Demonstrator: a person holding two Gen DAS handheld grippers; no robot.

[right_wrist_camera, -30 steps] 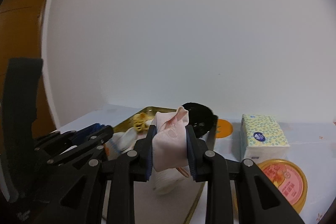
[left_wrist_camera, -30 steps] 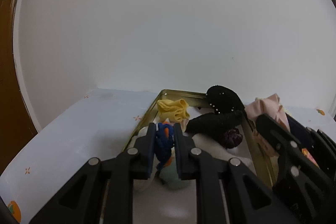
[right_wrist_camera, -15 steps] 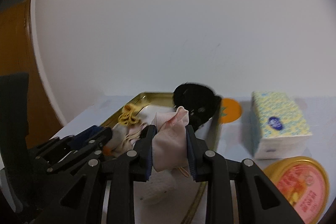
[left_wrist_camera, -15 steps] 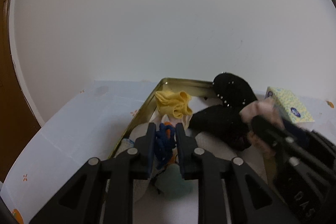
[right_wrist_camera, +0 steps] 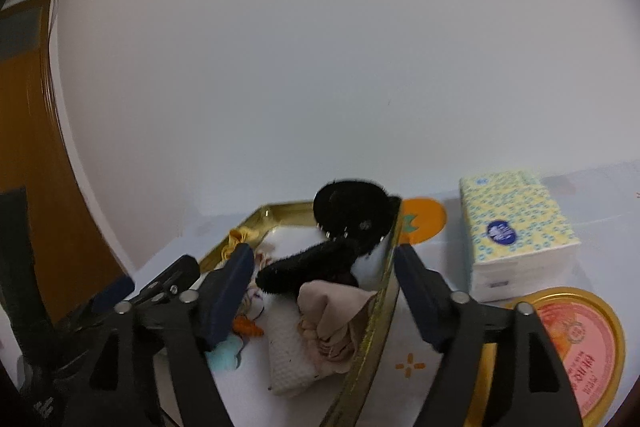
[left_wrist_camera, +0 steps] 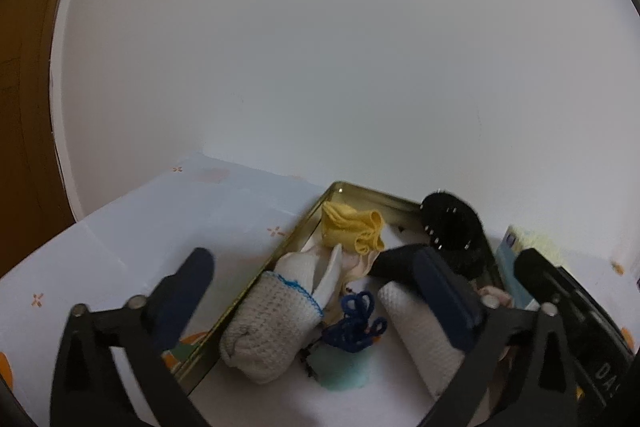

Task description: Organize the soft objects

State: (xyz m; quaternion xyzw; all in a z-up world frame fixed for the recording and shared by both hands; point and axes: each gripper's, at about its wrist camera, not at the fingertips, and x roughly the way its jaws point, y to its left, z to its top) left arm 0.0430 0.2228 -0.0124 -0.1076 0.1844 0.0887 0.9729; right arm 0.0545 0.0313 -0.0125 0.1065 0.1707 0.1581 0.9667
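You have one gold tin (left_wrist_camera: 304, 227) on the table (left_wrist_camera: 160, 219), and in it I count one yellow cloth (left_wrist_camera: 352, 227), one black fuzzy piece (right_wrist_camera: 352, 223), one blue cord bundle (left_wrist_camera: 356, 323), one pink cloth (right_wrist_camera: 332, 311), one rolled white glove with a blue hem (left_wrist_camera: 272, 331), one white waffle-weave roll (left_wrist_camera: 416, 331) and one pale teal piece (left_wrist_camera: 344, 371). Outside the tin stand one tissue pack (right_wrist_camera: 516, 227) and one round lid with a pink face (right_wrist_camera: 576, 343). Your left gripper (left_wrist_camera: 320, 291) has its fingers spread wide; the blue cord bundle lies loose in the tin between them, touching neither pad, with the glove roll beside it nearer the left finger. Your right gripper (right_wrist_camera: 324, 295) also has its fingers well apart, one inside the tin and one outside its right wall; the pink cloth sits slumped between them against that wall, on the waffle-weave roll, clear of both pads. A second ago each gripper was clamped on its piece, the left on the cord bundle and the right on the pink cloth held up off the tin; both jaws have just been opening, and both pieces now rest in the tin.
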